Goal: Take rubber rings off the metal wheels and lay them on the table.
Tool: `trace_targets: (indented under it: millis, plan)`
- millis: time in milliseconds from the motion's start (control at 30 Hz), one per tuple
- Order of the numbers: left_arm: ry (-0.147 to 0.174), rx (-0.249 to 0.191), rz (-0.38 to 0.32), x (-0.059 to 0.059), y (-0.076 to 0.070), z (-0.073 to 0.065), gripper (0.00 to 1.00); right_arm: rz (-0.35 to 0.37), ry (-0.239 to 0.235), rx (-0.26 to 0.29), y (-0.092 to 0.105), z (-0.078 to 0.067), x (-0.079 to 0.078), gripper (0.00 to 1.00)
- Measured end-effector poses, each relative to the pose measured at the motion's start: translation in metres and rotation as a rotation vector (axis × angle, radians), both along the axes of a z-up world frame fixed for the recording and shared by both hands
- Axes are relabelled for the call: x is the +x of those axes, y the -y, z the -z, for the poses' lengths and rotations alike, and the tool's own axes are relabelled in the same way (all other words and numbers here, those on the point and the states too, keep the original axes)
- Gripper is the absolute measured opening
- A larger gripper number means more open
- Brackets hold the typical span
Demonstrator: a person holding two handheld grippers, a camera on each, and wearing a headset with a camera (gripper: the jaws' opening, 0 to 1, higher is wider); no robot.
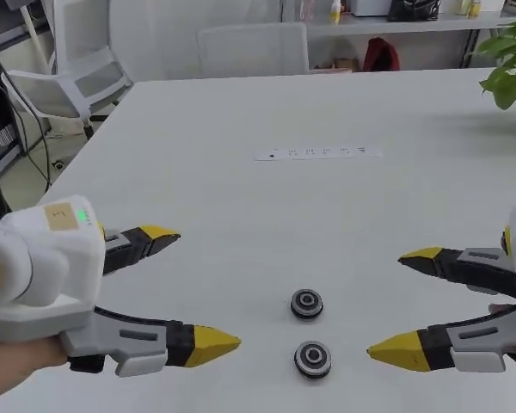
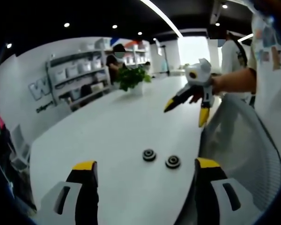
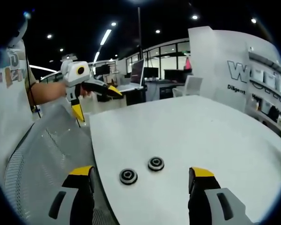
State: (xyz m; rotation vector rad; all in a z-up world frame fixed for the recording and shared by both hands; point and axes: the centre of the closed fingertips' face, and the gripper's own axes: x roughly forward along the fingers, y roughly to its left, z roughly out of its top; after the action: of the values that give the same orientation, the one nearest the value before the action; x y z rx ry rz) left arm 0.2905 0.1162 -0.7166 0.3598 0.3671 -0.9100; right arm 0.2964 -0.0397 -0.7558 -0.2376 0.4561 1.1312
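Note:
Two small metal wheels with black rubber rings lie flat on the white table [image 1: 241,172], close to its near edge. The farther wheel [image 1: 306,304] [image 2: 149,155] [image 3: 155,163] sits just behind the nearer wheel [image 1: 313,359] [image 2: 173,161] [image 3: 128,176]. My left gripper [image 1: 198,288] [image 2: 145,165] [image 3: 98,105] hovers to the left of the wheels, open and holding nothing. Opposite it, on the right, my right gripper [image 1: 394,304] [image 3: 139,172] [image 2: 185,115] is also open and bare. Both point inward at the wheels without touching them.
A white power strip [image 1: 318,153] lies flat mid-table. A green plant [image 1: 512,64] [image 2: 133,77] stands at the far right corner. White chairs [image 1: 77,60] stand beyond the far left edge. A mesh chair back [image 3: 51,140] is by the near edge.

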Motion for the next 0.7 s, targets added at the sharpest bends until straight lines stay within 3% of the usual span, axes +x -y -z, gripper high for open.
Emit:
trace_targets:
  millis: [700]
  plan:
    - [-0.023,0.008,0.034,0.017,0.011,0.012,0.83,-0.051,-0.026,-0.002,-0.007,0.013,0.007,0.76]
